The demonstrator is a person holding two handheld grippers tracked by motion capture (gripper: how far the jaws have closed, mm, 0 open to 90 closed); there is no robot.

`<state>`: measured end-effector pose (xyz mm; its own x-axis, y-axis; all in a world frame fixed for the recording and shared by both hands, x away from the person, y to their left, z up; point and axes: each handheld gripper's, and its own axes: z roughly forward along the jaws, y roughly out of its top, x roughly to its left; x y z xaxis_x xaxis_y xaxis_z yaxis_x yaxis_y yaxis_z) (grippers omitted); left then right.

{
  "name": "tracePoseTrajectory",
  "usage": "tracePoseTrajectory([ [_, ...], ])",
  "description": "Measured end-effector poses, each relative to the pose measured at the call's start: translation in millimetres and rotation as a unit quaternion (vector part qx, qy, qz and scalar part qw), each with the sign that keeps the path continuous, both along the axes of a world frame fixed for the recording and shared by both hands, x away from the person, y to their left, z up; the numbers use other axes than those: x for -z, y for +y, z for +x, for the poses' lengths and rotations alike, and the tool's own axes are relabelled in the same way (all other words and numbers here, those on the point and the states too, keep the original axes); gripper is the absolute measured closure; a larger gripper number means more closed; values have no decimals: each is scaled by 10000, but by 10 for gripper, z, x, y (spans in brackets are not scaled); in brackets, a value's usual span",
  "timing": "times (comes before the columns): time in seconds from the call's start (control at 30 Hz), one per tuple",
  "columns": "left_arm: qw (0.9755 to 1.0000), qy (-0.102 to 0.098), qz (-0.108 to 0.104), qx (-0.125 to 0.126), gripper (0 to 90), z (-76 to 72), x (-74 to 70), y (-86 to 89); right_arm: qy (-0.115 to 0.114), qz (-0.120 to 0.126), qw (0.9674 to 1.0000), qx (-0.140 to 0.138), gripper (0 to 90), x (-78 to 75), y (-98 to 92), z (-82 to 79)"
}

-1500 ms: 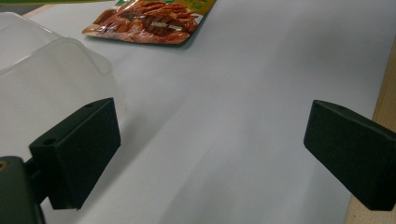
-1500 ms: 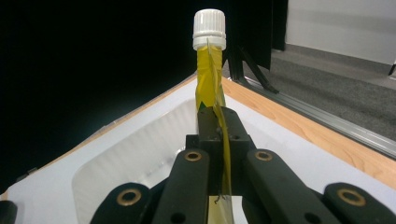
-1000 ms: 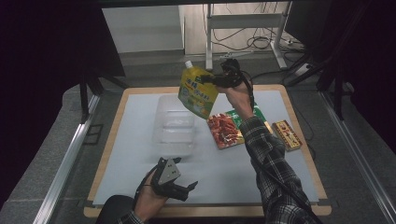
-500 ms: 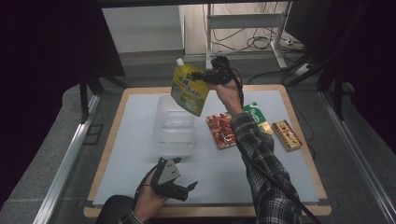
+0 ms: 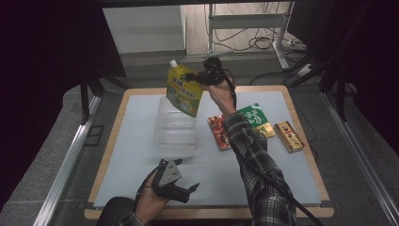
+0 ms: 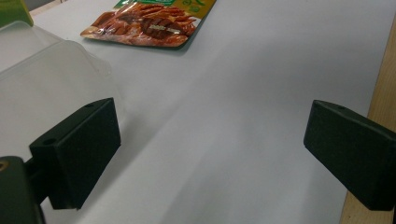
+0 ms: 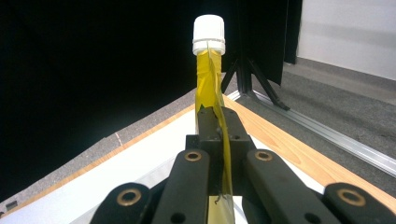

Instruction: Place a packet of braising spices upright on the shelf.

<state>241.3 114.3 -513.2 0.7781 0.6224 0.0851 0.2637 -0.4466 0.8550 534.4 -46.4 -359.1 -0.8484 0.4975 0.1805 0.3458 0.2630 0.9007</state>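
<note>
Pouch: we hold the yellow spouted pouch (image 5: 184, 92) in the air over the far end of the clear plastic container (image 5: 175, 127), tilted, its white cap (image 7: 208, 33) uppermost.
Grip: the fingers of our right gripper (image 5: 200, 77) are clamped shut on the pouch's side seam just below the spout; in the right gripper view the yellow film (image 7: 212, 84) runs edge-on between the pads.
Handling: we judge it soft and floppy, with a slick film skin and contents that can slosh and shift the weight; it hangs and swings from one edge. The stiff seam near the spout looks to us the surest place to take hold, as the belly would buckle.
Container: open-topped, clear, sitting on the white tabletop (image 5: 263, 165), directly under the pouch.
Left gripper: our left gripper (image 5: 181, 190) rests low at the near edge, fingers (image 6: 77, 151) spread wide with nothing between them, just beside the container's near wall (image 6: 42, 79).
Other packs: a red snack pack (image 5: 219, 132), a green one (image 5: 256, 117) and a small box (image 5: 289, 136) lie to the right.
</note>
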Motion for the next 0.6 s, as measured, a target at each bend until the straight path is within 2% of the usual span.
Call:
tracePoseTrajectory([
  [0.3,10000,-2,-53,-1,37,-1,1,-1,37,-269,9996,-113,888,156,158,1],
  [0.33,10000,-1,-27,8,37,-1,0,0,55,-337,9993,-133,888,210,190,7],
  [0.47,10000,-1,-29,7,37,-1,1,1,132,-312,9993,-158,887,308,228,19],
  [0.6,10000,10,-54,6,37,-2,4,-4,161,-280,9993,-182,887,336,243,23],
])
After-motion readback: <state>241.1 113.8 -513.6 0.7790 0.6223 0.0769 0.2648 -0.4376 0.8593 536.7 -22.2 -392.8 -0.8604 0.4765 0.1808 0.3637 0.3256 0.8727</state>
